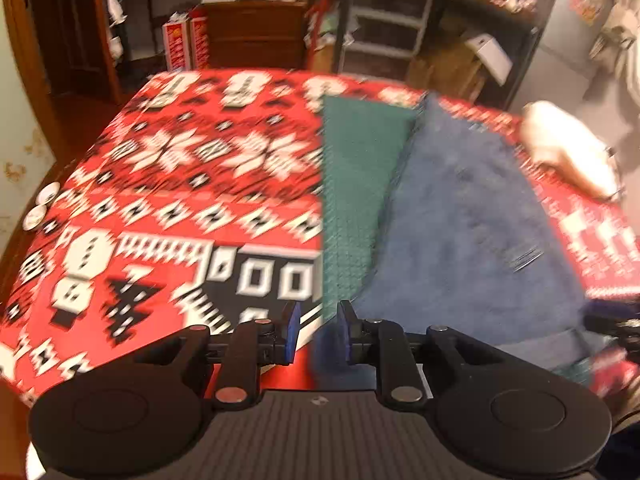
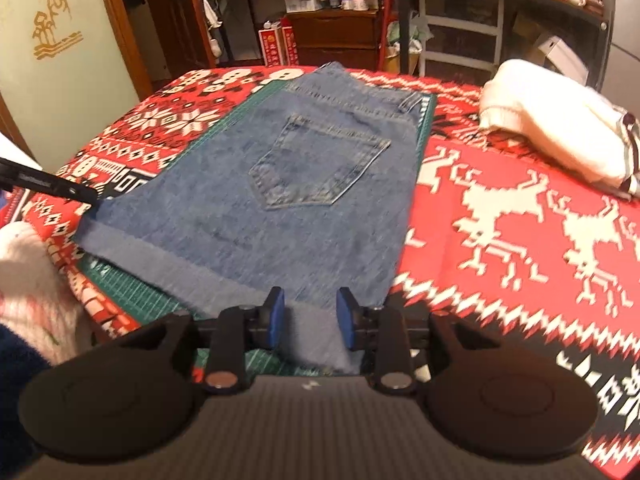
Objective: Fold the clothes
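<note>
In the left wrist view, the left hand-held gripper [image 1: 318, 330] hangs with its blue pads slightly apart and nothing between them, just over the near left edge of the folded blue denim jeans [image 1: 460, 216], which lie on a green cutting mat [image 1: 352, 184] on the desk under a red patterned cloth [image 1: 168, 184]. In the right wrist view, the right hand-held gripper [image 2: 310, 320] has its jaws opening, a near flap of the jeans between the pads; a white knitted sweater [image 2: 552, 136] lies right of the jeans.
</note>
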Demonstrator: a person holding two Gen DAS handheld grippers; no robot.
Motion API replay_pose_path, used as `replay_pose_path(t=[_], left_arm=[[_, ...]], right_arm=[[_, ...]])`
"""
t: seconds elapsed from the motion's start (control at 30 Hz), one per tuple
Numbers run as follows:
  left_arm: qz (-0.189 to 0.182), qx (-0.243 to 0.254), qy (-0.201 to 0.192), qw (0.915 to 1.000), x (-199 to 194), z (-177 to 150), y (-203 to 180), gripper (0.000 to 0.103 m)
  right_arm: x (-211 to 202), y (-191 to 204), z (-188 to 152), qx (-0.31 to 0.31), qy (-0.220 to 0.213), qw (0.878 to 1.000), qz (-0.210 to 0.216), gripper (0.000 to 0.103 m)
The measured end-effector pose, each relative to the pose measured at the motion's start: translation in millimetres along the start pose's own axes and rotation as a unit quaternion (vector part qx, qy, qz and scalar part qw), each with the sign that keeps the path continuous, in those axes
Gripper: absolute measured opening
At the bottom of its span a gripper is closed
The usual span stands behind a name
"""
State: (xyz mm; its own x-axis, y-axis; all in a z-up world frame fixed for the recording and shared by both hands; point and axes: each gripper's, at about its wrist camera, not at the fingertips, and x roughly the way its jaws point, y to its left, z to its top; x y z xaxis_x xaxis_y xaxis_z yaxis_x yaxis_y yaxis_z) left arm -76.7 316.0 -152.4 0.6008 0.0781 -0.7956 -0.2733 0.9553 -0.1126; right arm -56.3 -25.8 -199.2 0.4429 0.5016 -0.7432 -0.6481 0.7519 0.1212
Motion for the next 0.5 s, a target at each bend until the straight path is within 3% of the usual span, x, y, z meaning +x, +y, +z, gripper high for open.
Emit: replay_pose_path(t=[0.2,0.33,0.5], left_arm=[[-0.059,0.038,-0.001,0.9975,21,11,-40,0.015],[-0.044,0.055,0.024,0.9972,55,10,-54,0.013],[-0.030,0.036,0.029,0.9985,67,5,-41,0.008]], right_arm=[[16,2,19,-0.015,-0.015,1.000,-0.014,0.031],[29,15,27,-0.032,-0.023,0.999,-0.010,0.031],[50,16,26,-0.034,-0.012,0.999,-0.026,0.031]])
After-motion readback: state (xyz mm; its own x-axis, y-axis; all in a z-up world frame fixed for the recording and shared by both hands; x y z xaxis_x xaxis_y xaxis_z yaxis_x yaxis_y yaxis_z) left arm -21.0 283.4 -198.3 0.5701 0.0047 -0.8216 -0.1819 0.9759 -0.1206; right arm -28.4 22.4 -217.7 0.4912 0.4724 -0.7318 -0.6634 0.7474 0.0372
